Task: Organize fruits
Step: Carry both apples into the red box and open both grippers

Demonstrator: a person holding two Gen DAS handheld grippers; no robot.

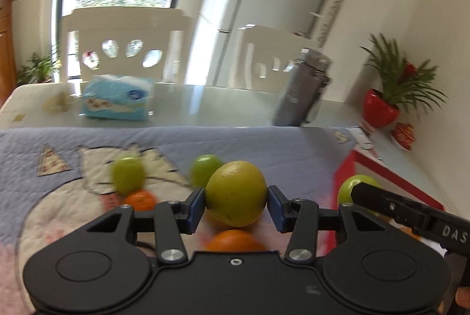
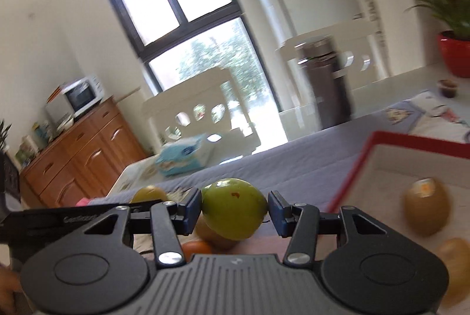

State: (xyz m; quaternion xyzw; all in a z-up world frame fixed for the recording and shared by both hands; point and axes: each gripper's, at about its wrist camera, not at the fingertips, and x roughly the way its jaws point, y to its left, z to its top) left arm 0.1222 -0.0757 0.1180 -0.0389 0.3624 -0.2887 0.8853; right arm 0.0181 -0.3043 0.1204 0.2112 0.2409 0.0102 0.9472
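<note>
Two grips: my left gripper (image 1: 236,202) clamps a yellow-green fruit (image 1: 236,193) left of the red-rimmed box (image 2: 417,165); my right gripper (image 2: 235,206) clamps a green fruit (image 2: 233,207) nearer its rim.

Matt black plastic tongs (image 1: 236,205) with bright metal pivot screws and blue rubbery-looking pads (image 1: 197,202) press a smooth, faintly glossy yellow-green round fruit (image 1: 236,193) above a quilted, stitched lavender cloth cover (image 1: 264,141). A glossy glass-like pale table top (image 1: 205,106) beyond it mirrors the window light, bearing a shiny blue plastic-wrapped tissue pack (image 1: 117,97) and a brushed grey metal flask (image 1: 305,86). In the right wrist view, a ribbed matt grey gripper body (image 2: 235,285) faces a varnished brown wooden cabinet (image 2: 82,150) and a red-rimmed tray (image 2: 411,144).
</note>
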